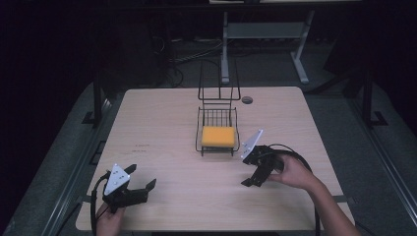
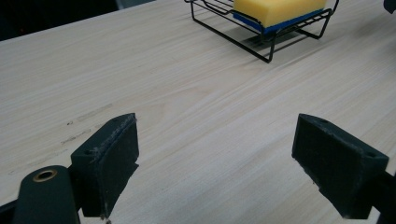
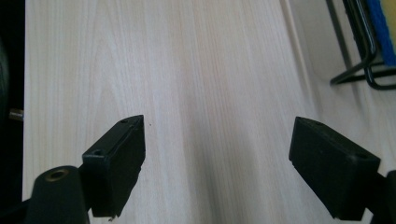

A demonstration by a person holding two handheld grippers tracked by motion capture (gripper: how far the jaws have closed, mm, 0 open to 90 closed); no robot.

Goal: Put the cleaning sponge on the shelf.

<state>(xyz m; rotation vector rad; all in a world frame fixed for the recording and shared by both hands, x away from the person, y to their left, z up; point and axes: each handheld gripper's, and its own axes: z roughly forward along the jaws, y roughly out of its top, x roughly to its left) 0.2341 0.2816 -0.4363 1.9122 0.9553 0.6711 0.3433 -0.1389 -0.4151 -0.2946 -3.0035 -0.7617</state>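
High view showed our right gripper point(image 1: 257, 173) with jaws apart, empty, just right of the wire rack point(image 1: 218, 146) holding the yellow sponge point(image 1: 218, 136). Our left gripper point(image 1: 141, 183), also spread and empty, sat near the table's point(image 1: 162, 118) front-left corner.

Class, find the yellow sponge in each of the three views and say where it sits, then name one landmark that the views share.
High view: the yellow sponge lies at table centre, inside the black wire rack.
Left gripper view: top edge, right of centre, on its blue underside, in the rack.
Right gripper view: a yellow and blue sliver in the top right corner.
Shared landmark: the rack's black wire foot.
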